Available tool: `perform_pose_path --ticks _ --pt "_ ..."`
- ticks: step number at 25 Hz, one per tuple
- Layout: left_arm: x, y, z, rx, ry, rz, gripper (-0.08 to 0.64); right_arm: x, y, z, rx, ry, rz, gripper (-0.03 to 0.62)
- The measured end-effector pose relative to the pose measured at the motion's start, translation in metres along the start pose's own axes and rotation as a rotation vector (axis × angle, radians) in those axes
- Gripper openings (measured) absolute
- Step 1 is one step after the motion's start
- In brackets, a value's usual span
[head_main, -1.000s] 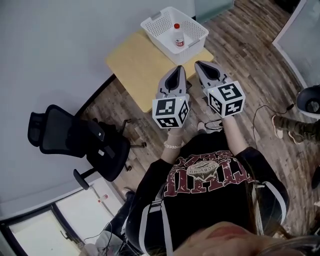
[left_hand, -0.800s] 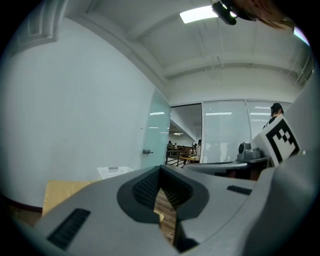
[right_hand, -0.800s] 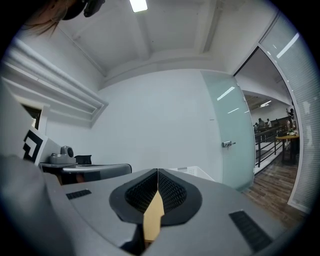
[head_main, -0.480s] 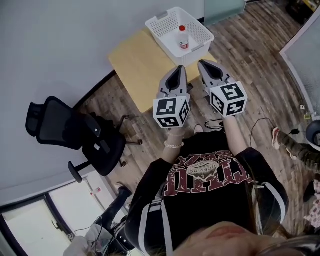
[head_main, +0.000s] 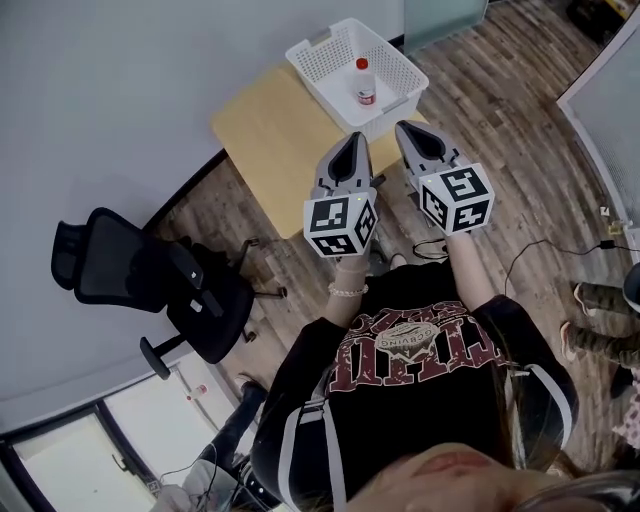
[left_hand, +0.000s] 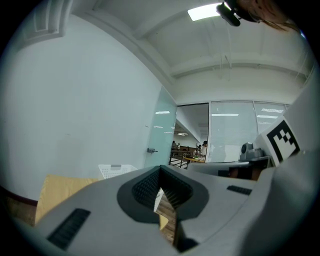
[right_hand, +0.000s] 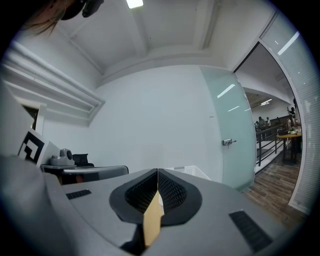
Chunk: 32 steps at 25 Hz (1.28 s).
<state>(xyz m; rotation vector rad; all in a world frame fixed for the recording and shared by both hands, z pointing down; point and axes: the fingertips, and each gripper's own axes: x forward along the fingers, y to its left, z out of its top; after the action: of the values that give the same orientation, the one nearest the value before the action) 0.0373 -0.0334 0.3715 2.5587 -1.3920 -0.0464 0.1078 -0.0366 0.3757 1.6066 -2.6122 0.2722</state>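
Note:
I hold both grippers side by side at chest height, over the near edge of a light wooden table (head_main: 270, 130). The left gripper (head_main: 352, 141) is shut, its jaws meeting at the tips with nothing between them (left_hand: 160, 167). The right gripper (head_main: 402, 129) is shut too and holds nothing (right_hand: 158, 170). Ahead of them a white plastic basket (head_main: 330, 45) stands on the table's far right corner. A small clear bottle with a red cap (head_main: 366, 82) stands upright inside it. The basket's rim (left_hand: 116, 170) shows low in the left gripper view.
A black office chair (head_main: 160, 285) stands on the wooden floor (head_main: 490, 90) left of the table. A grey wall (head_main: 110, 90) runs behind both. Cables (head_main: 540, 240) lie on the floor at right, near another person's shoe (head_main: 600, 297). A glass door (right_hand: 232, 135) stands right of the wall.
Both grippers stay shut and almost still. The head view has shifted a little, so table and basket sit slightly differently in frame. The other person's feet at right have moved.

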Motion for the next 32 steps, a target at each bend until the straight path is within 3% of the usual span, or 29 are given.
perform_pose_path --ticks 17,32 --pt "0.091 0.065 0.014 -0.011 0.042 -0.084 0.046 0.098 -0.039 0.01 0.017 0.025 -0.072 0.018" --pt "0.135 0.098 0.009 -0.018 0.074 -0.136 0.046 0.145 -0.058 0.001 0.039 0.05 -0.118 0.018"
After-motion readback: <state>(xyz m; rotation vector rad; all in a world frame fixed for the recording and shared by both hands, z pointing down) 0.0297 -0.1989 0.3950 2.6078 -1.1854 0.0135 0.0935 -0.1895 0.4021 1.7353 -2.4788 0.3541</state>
